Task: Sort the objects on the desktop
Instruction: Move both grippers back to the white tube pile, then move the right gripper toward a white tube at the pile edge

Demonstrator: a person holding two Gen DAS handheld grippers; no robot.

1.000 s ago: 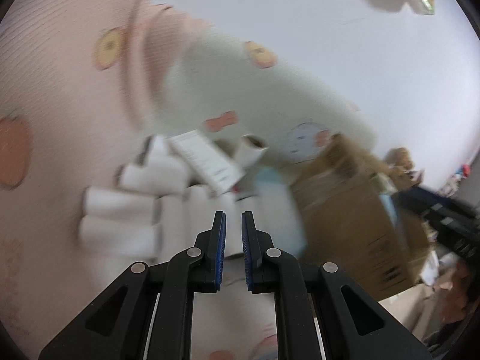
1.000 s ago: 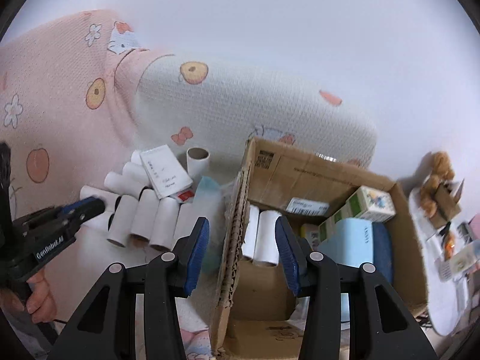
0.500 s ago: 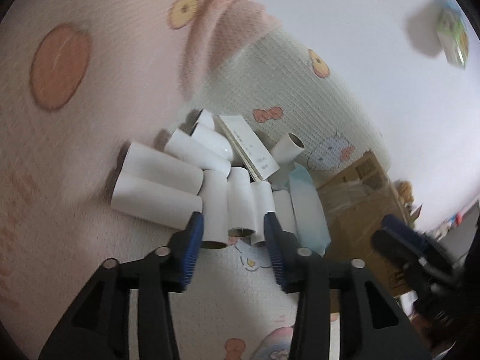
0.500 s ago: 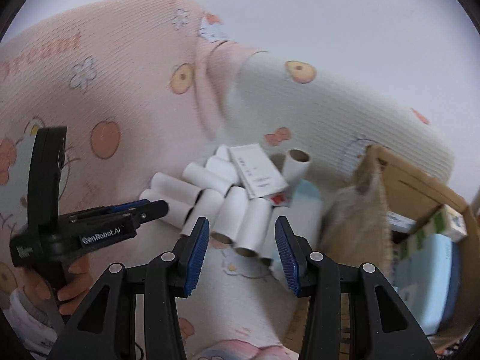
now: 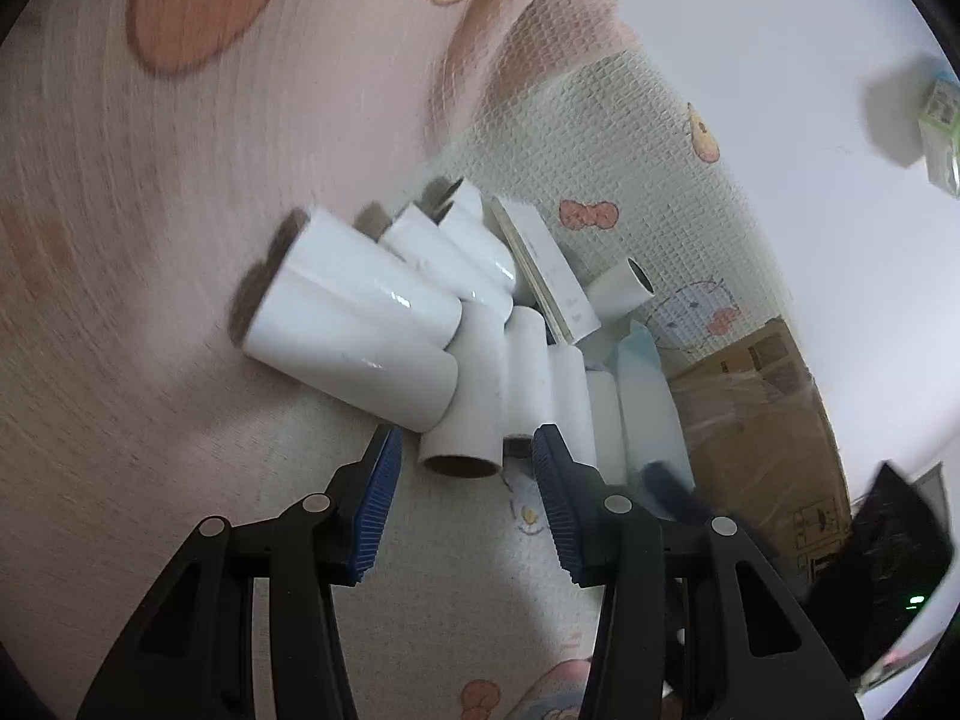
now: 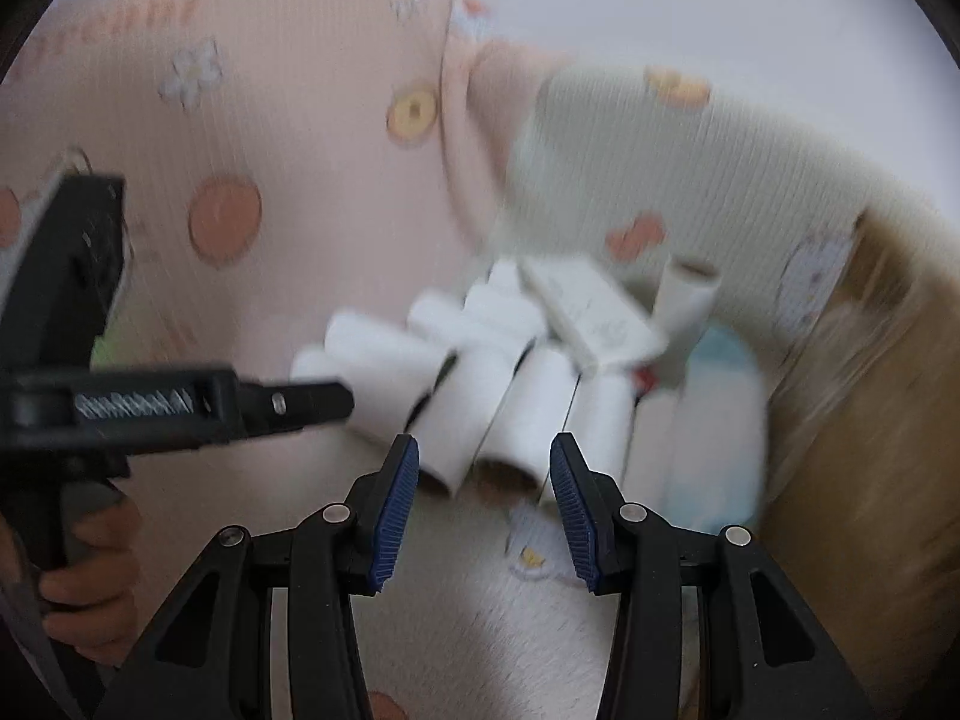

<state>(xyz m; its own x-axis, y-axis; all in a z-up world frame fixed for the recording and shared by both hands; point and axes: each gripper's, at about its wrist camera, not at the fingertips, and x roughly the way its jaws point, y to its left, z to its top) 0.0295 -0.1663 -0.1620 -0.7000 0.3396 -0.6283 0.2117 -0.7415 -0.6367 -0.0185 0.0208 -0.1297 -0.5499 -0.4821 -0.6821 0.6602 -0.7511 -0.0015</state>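
Hovering with the left tool (image 5: 462,450), jaws opening, nothing gripped, a white cardboard tube (image 5: 465,414) lying just ahead between the tips. Holding the right tool (image 6: 483,462) wide, empty, over neighbouring tubes (image 6: 528,414) on the blanket (image 6: 270,120); cardboard box (image 6: 852,420) at right.

Little can be read: pink lettering on the blanket (image 6: 108,18) is blurred, ending in "-reant" or similar; white brand lettering on the left gripper (image 6: 312,402) and print on the cardboard box (image 5: 810,528) are illegible.
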